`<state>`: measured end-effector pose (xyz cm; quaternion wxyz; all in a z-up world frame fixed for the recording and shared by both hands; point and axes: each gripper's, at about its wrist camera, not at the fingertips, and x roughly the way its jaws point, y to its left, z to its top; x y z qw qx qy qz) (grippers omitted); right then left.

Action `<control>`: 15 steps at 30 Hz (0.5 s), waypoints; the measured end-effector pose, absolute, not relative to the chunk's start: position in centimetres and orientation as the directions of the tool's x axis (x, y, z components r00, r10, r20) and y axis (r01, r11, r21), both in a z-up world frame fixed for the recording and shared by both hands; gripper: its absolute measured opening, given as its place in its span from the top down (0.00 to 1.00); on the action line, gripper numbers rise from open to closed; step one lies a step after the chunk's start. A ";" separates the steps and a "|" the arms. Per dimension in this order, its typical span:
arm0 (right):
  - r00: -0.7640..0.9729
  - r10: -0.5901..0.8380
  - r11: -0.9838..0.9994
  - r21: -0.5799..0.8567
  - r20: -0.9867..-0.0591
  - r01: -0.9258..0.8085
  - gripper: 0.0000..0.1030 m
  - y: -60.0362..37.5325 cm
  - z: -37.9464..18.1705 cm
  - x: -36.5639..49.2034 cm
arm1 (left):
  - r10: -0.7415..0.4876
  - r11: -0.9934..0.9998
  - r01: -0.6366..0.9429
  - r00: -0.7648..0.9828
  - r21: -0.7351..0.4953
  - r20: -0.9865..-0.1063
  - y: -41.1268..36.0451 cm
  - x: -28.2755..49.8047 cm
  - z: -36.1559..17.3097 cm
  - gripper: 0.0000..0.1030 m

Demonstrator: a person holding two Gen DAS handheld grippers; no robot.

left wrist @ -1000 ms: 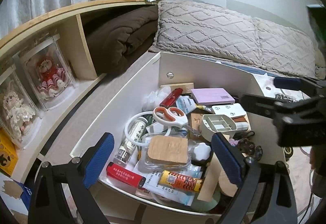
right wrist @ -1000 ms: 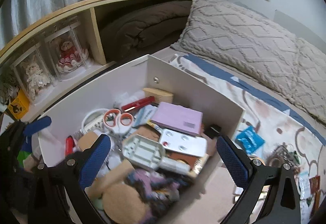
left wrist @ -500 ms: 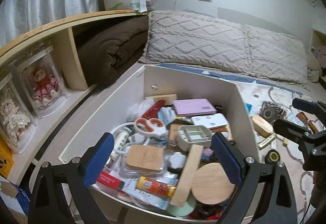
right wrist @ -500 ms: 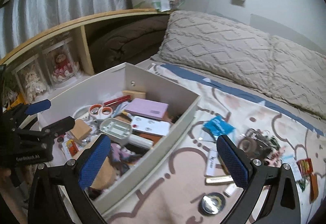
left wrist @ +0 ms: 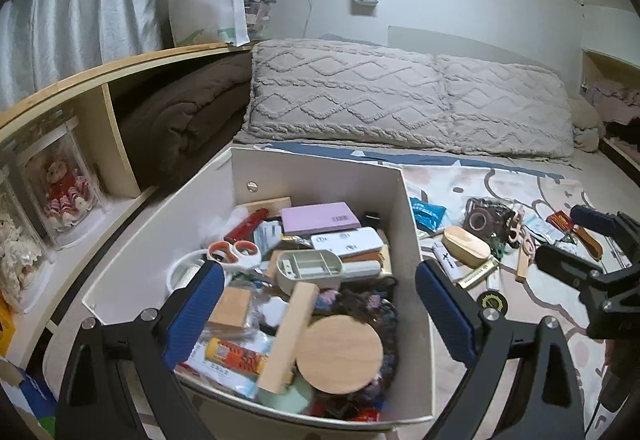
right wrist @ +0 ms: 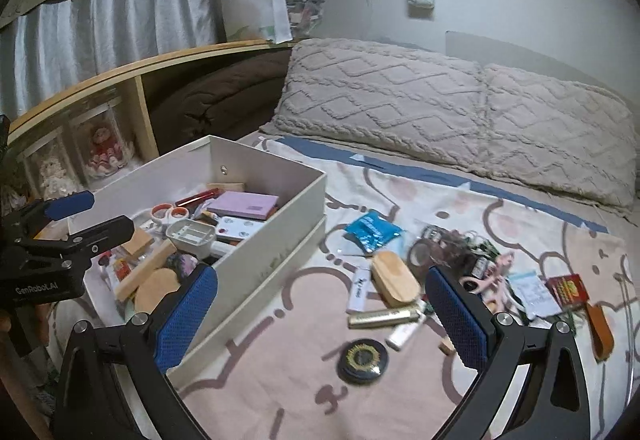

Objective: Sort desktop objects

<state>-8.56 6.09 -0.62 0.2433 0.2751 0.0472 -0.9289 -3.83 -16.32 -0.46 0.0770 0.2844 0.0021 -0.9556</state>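
A white box [left wrist: 320, 176] [right wrist: 280, 224] on the bed holds several small items: scissors [left wrist: 234, 252], a lilac pad [left wrist: 318, 218], a white remote [left wrist: 346, 240], a round wooden lid [left wrist: 340, 348]. My left gripper [left wrist: 318, 314] hovers open above the box, nothing between its fingers. My right gripper [right wrist: 324, 316] is open over the pink blanket, right of the box. Loose items lie ahead of it: a wooden oval case [right wrist: 394, 278], a gold lighter [right wrist: 382, 318], a black round tin [right wrist: 362, 360], a blue packet [right wrist: 372, 230].
Two knitted pillows [right wrist: 440, 112] line the far side of the bed. A wooden shelf [left wrist: 92, 80] on the left holds boxed dolls [left wrist: 60, 188] and a brown blanket [left wrist: 180, 112]. More clutter, a red packet [right wrist: 568, 290] and a tape roll [right wrist: 422, 252], lies at right.
Both grippers pulled back and up from the box. The right one swung right, from above the box to over the blanket and its loose items. Both stayed open.
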 end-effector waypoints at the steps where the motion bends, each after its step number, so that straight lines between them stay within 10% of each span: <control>1: -0.736 -0.421 -0.881 0.043 -0.530 0.472 0.00 6.5 -0.7 -8.3 | -0.149 -0.988 0.151 -0.826 0.041 -0.544 -16.1 -3.6 -0.6 0.06; 15: -0.768 -0.433 -0.884 0.056 -0.472 0.465 0.00 10.6 -1.7 -3.8 | -0.170 -0.985 0.158 -0.843 0.067 -0.511 -13.0 0.8 -1.2 0.06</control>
